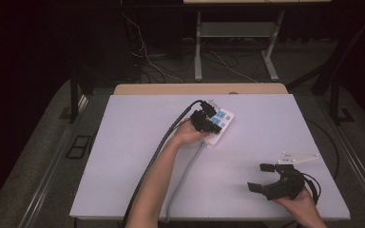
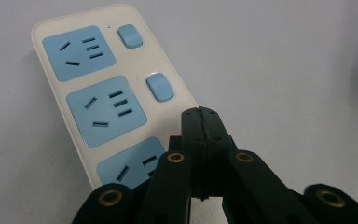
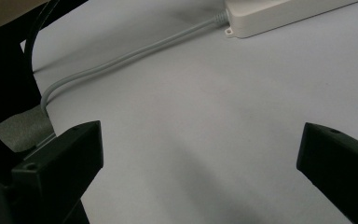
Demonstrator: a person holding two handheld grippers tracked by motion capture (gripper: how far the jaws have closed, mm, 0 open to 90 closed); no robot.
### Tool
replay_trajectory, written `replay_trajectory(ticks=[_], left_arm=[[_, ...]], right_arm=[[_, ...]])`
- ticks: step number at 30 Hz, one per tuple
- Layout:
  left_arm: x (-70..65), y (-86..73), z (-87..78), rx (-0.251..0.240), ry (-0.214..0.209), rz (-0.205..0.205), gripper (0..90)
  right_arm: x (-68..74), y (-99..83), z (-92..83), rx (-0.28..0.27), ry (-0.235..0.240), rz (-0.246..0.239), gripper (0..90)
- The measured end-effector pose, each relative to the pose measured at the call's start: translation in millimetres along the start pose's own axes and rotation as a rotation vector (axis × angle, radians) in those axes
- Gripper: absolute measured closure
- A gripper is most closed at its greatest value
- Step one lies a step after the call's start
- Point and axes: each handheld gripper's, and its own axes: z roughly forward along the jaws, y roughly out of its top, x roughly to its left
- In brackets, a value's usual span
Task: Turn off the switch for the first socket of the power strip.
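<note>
A white power strip (image 1: 222, 124) with blue sockets lies near the middle of the white table board (image 1: 138, 142). In the left gripper view the strip (image 2: 56, 98) shows three sockets and two blue switches (image 2: 160, 87). My left gripper (image 2: 200, 114) is shut with nothing between its jaws. Its tips sit on the strip just below the second switch, beside the third socket. From above, the left gripper (image 1: 213, 124) covers the strip's near half. My right gripper (image 1: 260, 176) hovers open over bare board at the front right, well apart from the strip. Its jaws (image 3: 200, 154) stand wide apart.
The strip's grey cable (image 1: 186, 173) runs from its near end to the table's front edge and crosses the right gripper view as cable (image 3: 135, 56). The left gripper's black cable (image 1: 164, 142) trails along the forearm. A wooden edge (image 1: 199, 89) borders the back.
</note>
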Motion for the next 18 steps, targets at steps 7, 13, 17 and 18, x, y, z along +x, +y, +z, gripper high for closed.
replay_trajectory(ticks=[7,13,17,18], left_arm=[[-0.5,-4.5,2.8,-0.038,0.013,-0.024,89.8],[-2.4,-2.8,2.9,-0.028,0.026,-0.01,89.7],[-3.4,-2.0,2.7,-0.024,0.033,-0.022,89.6],[-4.3,-1.8,2.7,-0.022,0.038,-0.021,89.7]], right_arm=[[-0.2,0.2,-1.1,-0.003,-0.006,0.003,0.3],[-1.1,0.1,-2.3,-0.007,-0.009,0.006,0.3],[-2.1,0.0,-2.9,-0.01,-0.01,0.007,0.3],[-2.0,0.0,-3.0,-0.012,-0.011,0.008,0.3]])
